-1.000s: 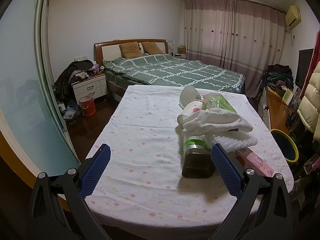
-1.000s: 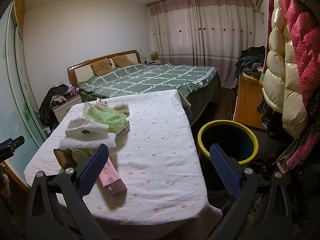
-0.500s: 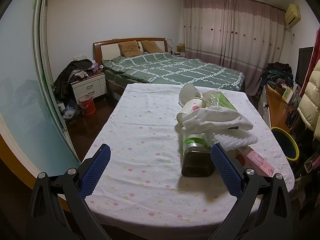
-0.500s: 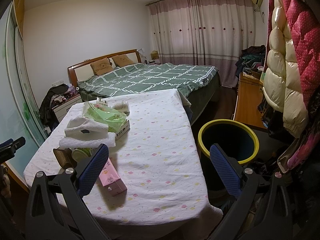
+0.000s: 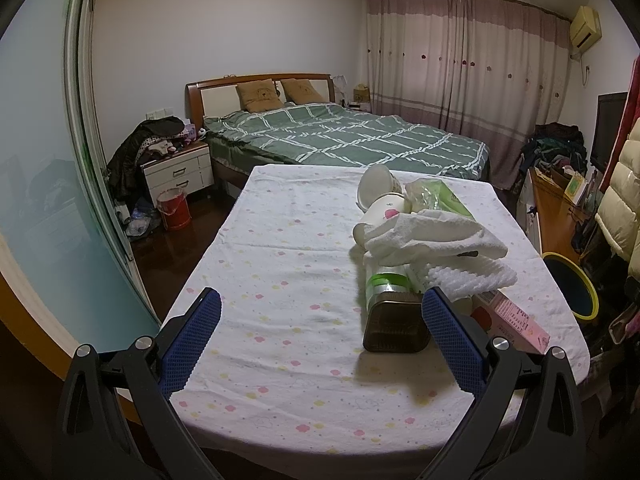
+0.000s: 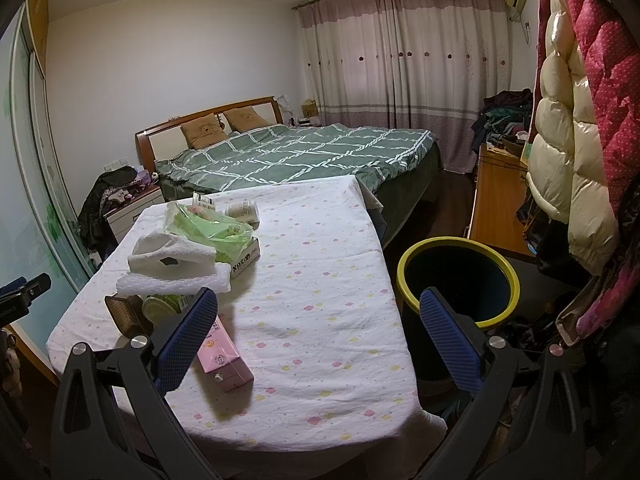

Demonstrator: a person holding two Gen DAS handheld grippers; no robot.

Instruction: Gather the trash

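Left gripper (image 5: 320, 332) and right gripper (image 6: 318, 330), both spread wide and holding nothing, above the near edge of the table (image 6: 320, 280). Trash heaped on the table's left half: tin (image 5: 394, 326) lying on its side, pink carton (image 6: 222, 354), white cloth (image 6: 172, 256), green bag (image 6: 208, 228), cup (image 5: 378, 216). Bin (image 6: 460, 280) stands on the floor just beside the table's right edge.

White walls enclose a bedroom with dark wood flooring. A wooden-framed bed (image 5: 344, 136) carries a green checked cover and 2 brown pillows (image 5: 280, 94). Closed curtains (image 6: 404, 68) span the far wall.
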